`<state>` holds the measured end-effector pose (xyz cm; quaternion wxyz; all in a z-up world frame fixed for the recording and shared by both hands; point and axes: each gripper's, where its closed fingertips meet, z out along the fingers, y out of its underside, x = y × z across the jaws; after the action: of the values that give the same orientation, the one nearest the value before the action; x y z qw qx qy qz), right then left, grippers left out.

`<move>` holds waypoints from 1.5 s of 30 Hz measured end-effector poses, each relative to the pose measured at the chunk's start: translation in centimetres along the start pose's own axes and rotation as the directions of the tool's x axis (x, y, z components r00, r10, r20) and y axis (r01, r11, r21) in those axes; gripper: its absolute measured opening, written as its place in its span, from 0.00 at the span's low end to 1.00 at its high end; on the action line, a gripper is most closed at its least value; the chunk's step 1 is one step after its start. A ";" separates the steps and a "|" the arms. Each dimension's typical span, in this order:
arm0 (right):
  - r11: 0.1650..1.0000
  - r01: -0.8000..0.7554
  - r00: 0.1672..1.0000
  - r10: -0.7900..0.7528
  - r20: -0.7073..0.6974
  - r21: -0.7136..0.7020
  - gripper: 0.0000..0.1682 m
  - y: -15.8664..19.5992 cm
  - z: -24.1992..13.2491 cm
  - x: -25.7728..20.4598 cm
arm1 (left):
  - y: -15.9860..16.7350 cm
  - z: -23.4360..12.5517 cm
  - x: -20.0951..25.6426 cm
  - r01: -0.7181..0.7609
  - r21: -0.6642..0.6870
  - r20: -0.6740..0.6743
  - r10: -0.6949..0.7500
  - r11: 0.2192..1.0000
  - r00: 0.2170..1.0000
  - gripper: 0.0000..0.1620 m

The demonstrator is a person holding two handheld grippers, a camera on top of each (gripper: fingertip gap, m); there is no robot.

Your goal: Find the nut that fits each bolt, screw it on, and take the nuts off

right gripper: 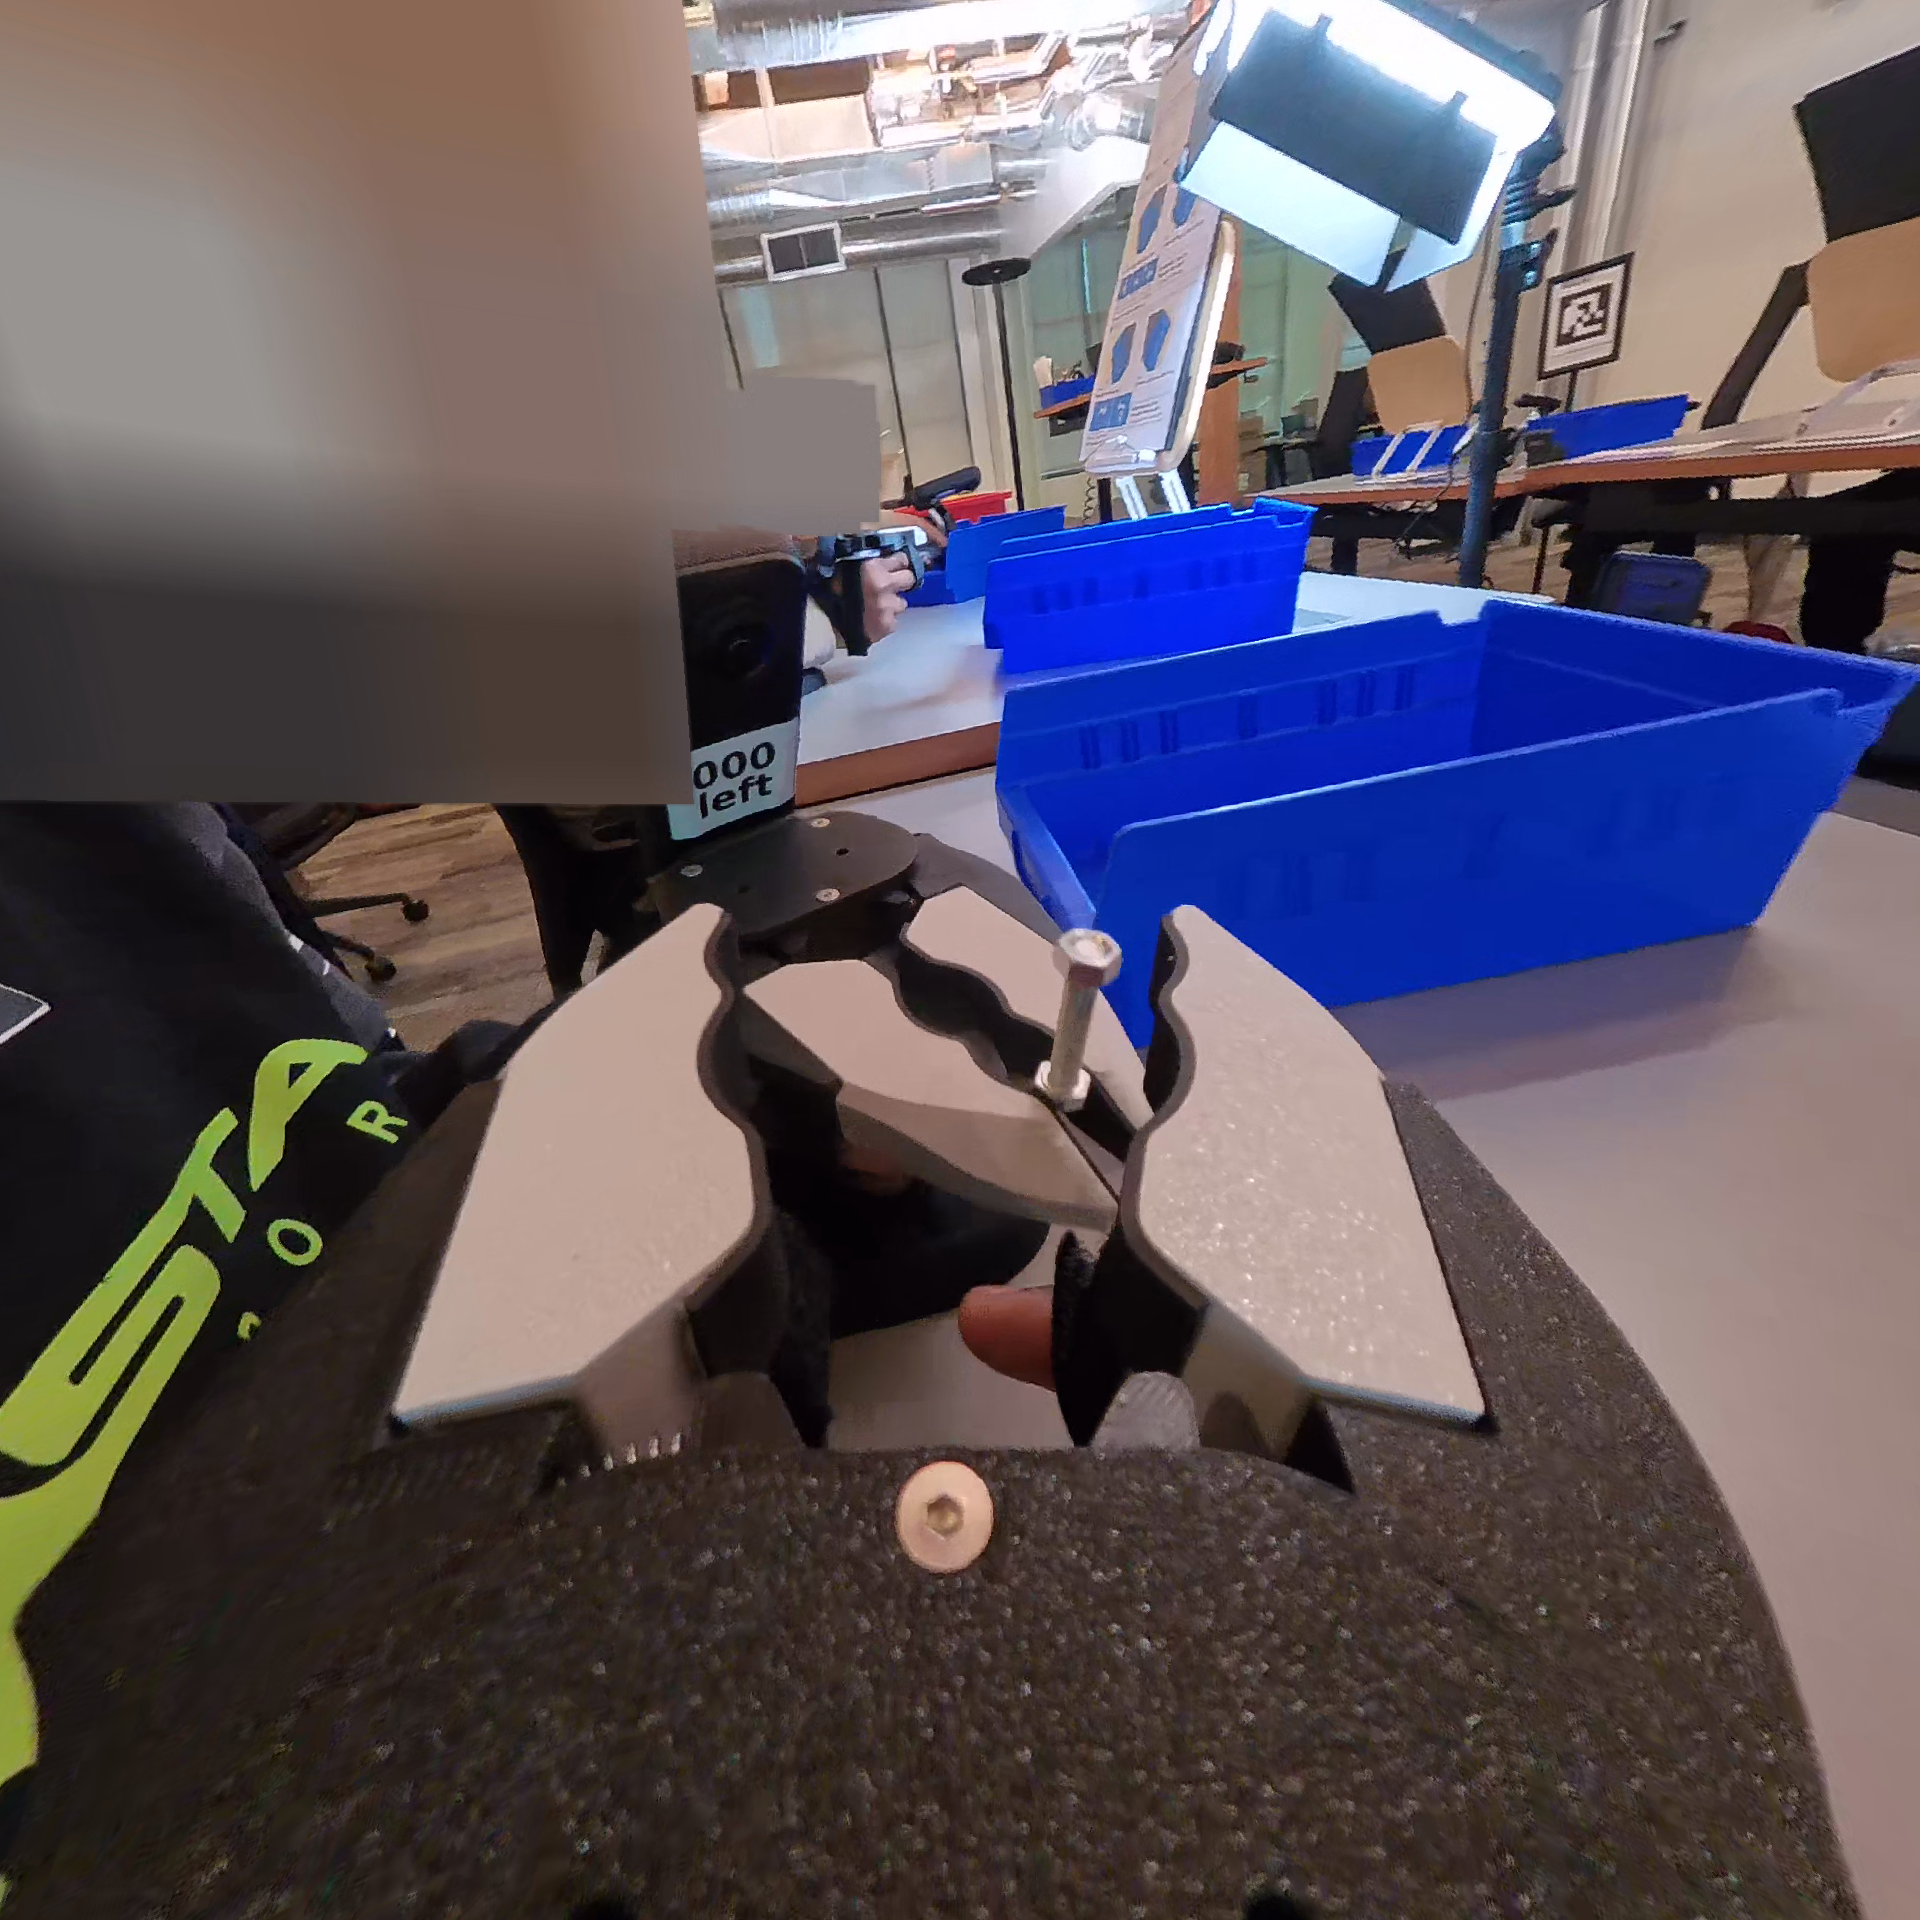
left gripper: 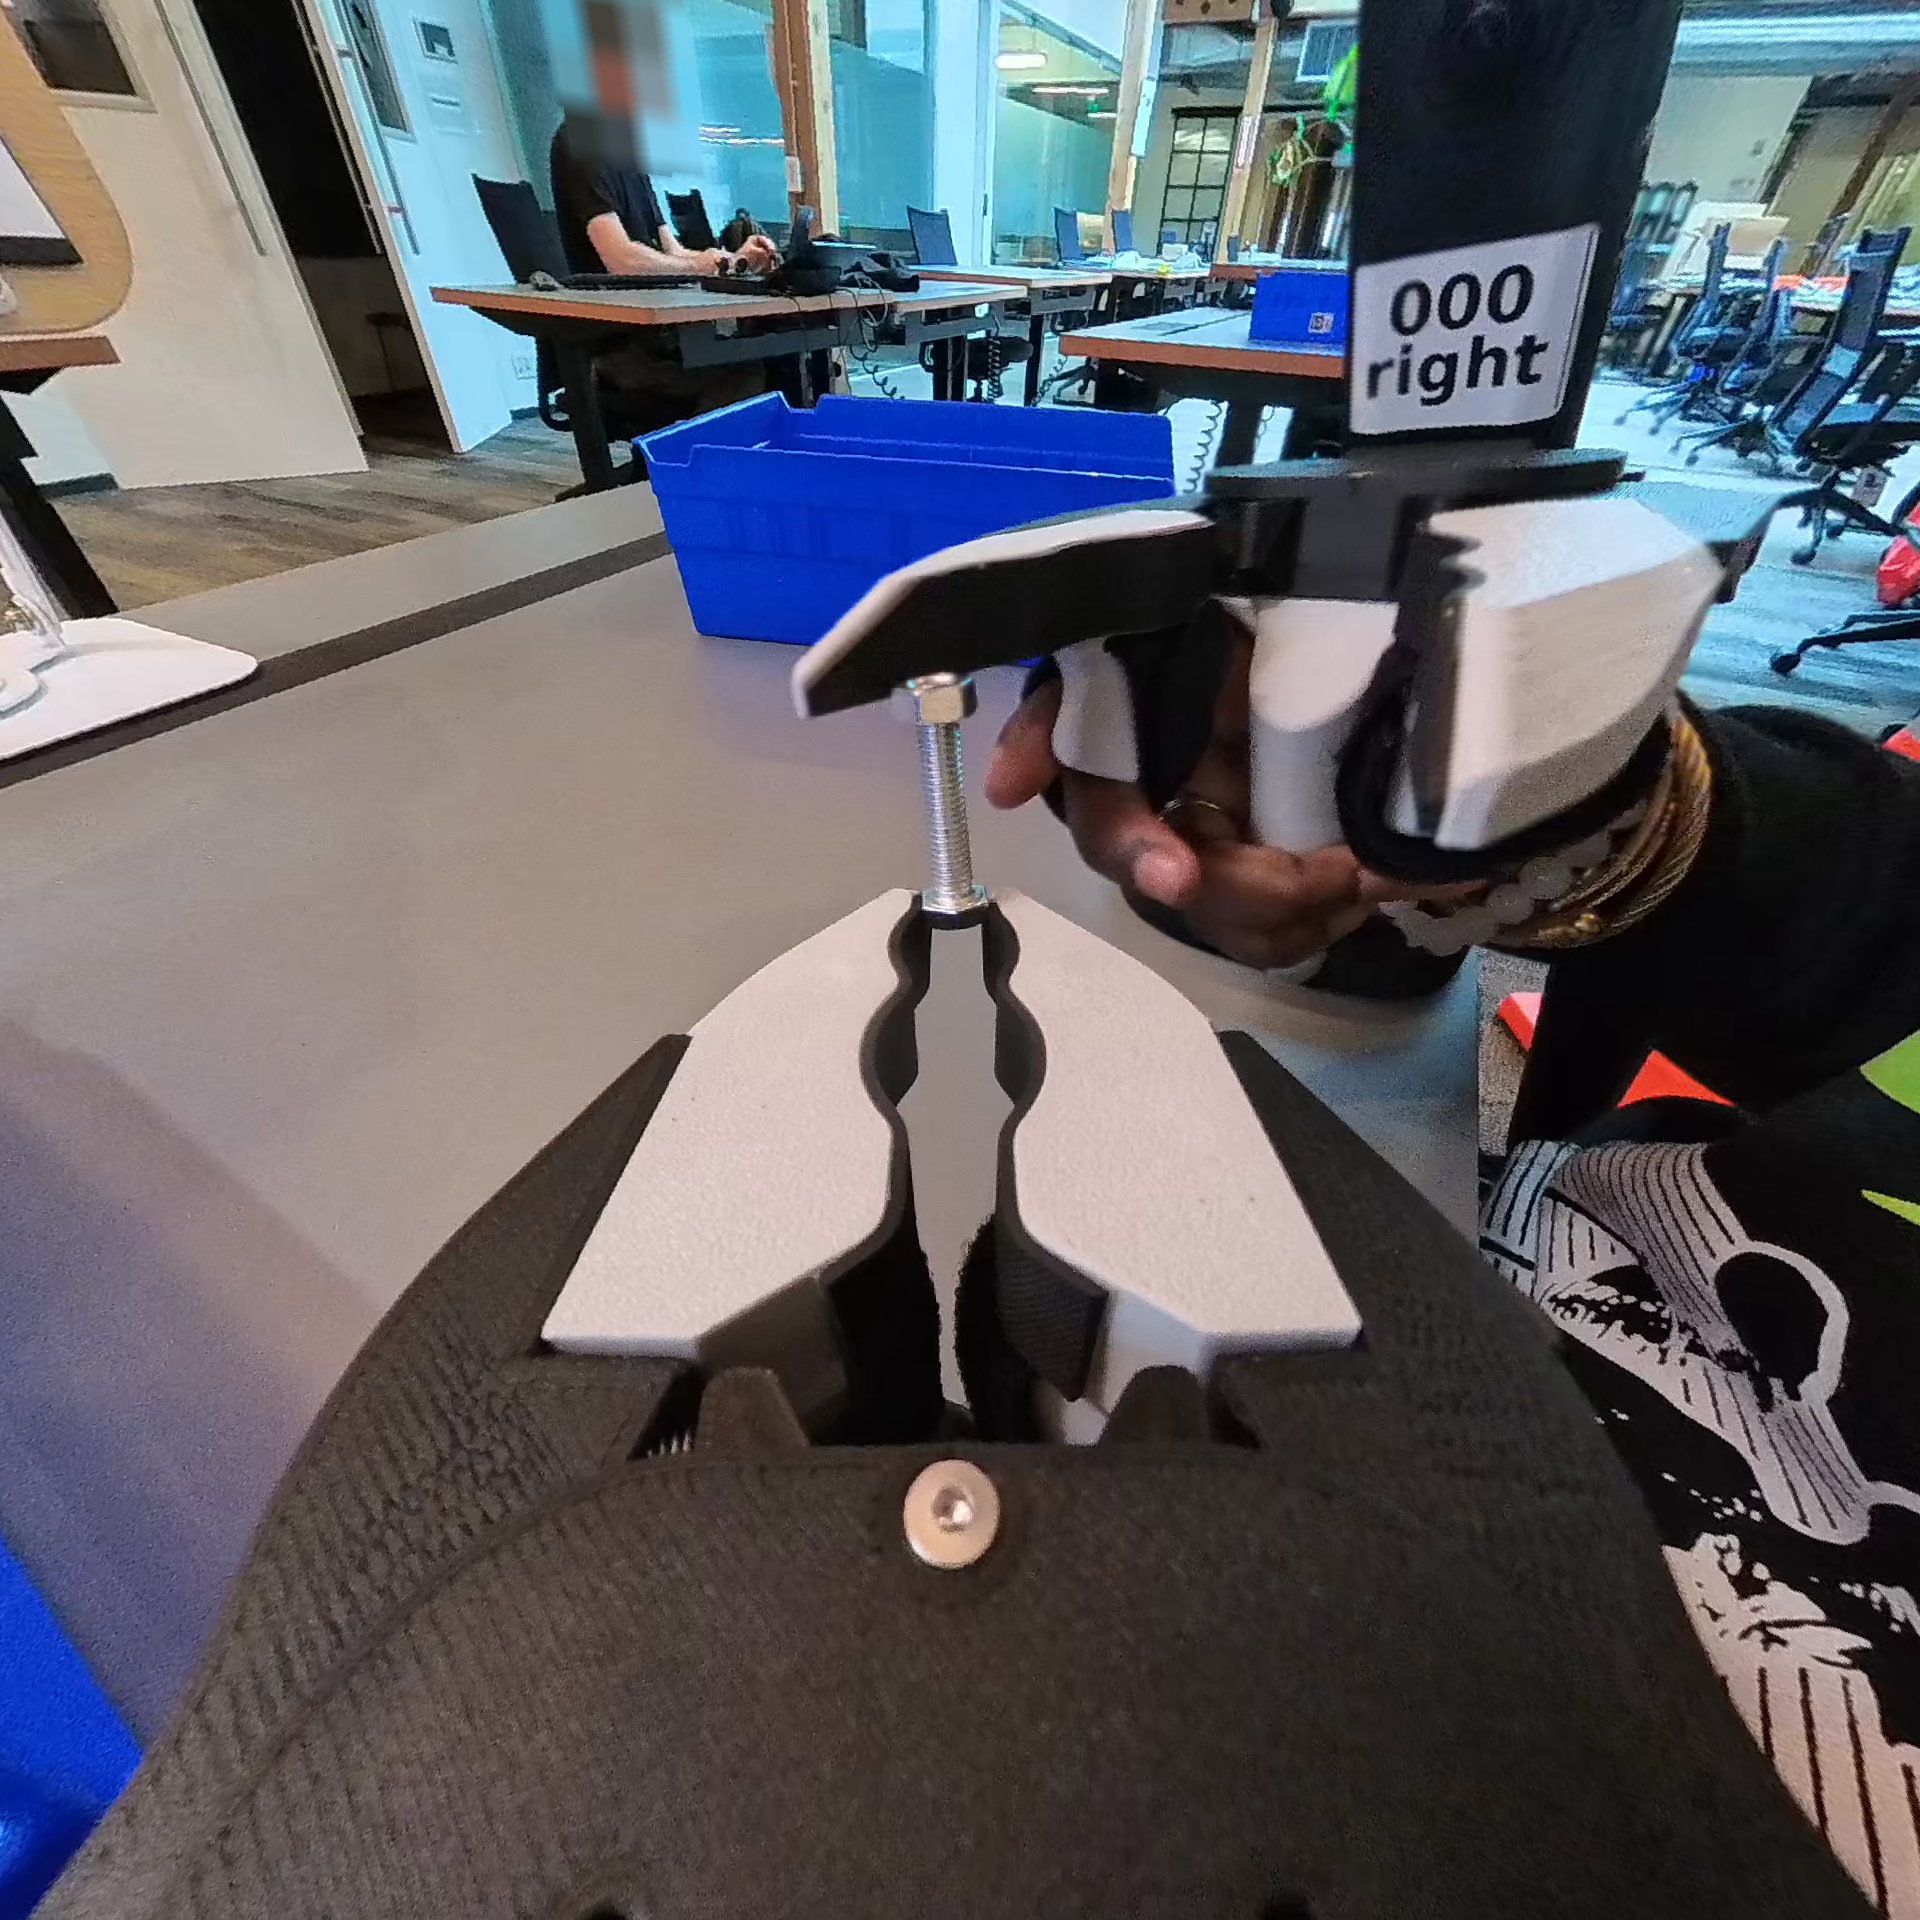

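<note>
1. Silver bolt (left gripper: 945,800) stands upright above the grey table (left gripper: 416,831), held at its lower end by the left gripper (left gripper: 954,906). Fingertips pinched together on a nut (left gripper: 956,896) threaded at the bottom of the shank.
2. Bolt's hex head (left gripper: 937,698) is at the top, touching the underside of one finger of the right gripper (left gripper: 1226,592), which comes in from the right, turned sideways.
3. Right gripper: jaws spread wide, clamped on nothing. In its own view the bolt (right gripper: 1075,1023) sits between its fingers, close to the right finger (right gripper: 1278,1174), head (right gripper: 1088,956) up.
4. The left gripper (right gripper: 1070,1117) shows in the right wrist view too, tips closed around the nut (right gripper: 1062,1086).
5. A hand (left gripper: 1195,831) grips the right gripper's handle; rings and bracelets on it.
6. Blue bin (left gripper: 904,509) on the table behind the bolt, well apart from it. In the right wrist view it (right gripper: 1455,831) sits just beyond the gripper tips; contents not visible.
</note>
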<state>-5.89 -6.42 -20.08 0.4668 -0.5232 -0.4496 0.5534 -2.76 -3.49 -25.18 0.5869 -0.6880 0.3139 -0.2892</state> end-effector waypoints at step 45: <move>1.000 -0.018 1.000 0.018 0.000 0.004 0.41 0.4 -0.5 -0.3 | 0.0 0.0 -0.2 0.010 -0.004 0.015 -0.010 1.000 1.000 0.06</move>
<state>-5.42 -6.76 -20.48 0.4626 -0.5265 -0.4438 0.5585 -2.88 -3.36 -25.22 0.5863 -0.6929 0.3067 -0.2863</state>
